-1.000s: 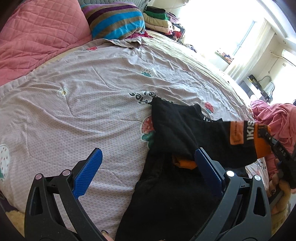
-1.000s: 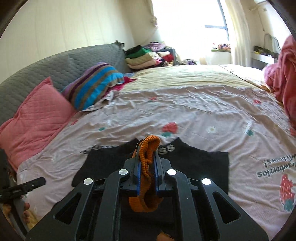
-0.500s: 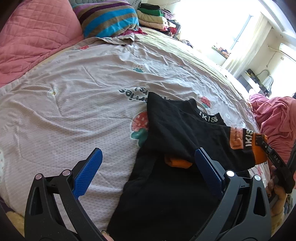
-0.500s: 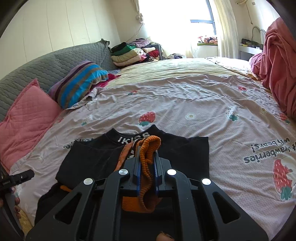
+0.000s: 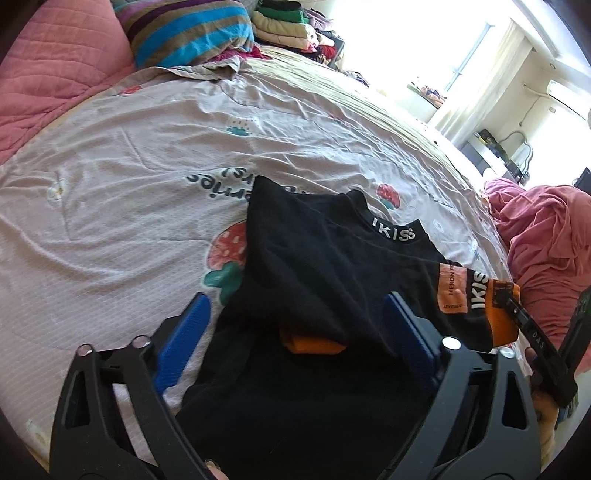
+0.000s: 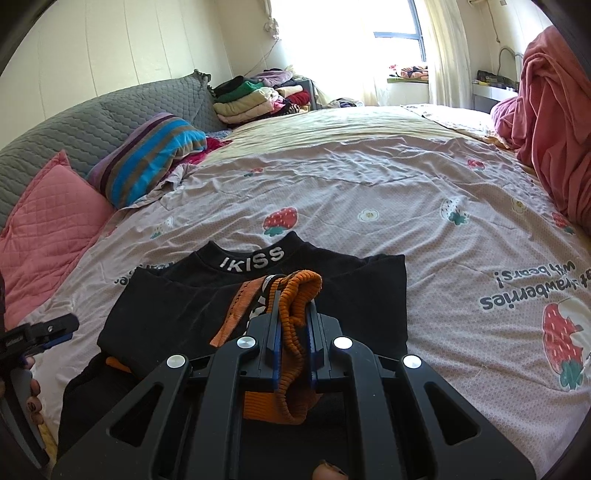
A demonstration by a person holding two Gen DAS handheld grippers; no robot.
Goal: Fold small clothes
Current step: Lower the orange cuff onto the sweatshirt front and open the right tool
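Bright daylight from window (image 6: 397, 35) far ahead of grippers, blown-out glare there. Bedsheet (image 5: 122, 184) evenly lit, soft shadows. Strong fisheye bend, dark vignette at corners. Sharp overall.

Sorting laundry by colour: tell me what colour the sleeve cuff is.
Orange ribbed cuff, on a black top; clearest in the right wrist view.

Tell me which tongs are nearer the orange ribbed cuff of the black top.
Right. The right tongs are shut on the orange ribbed cuff, holding it over the black top. The left tongs, just closing slightly, hover apart from it, empty.
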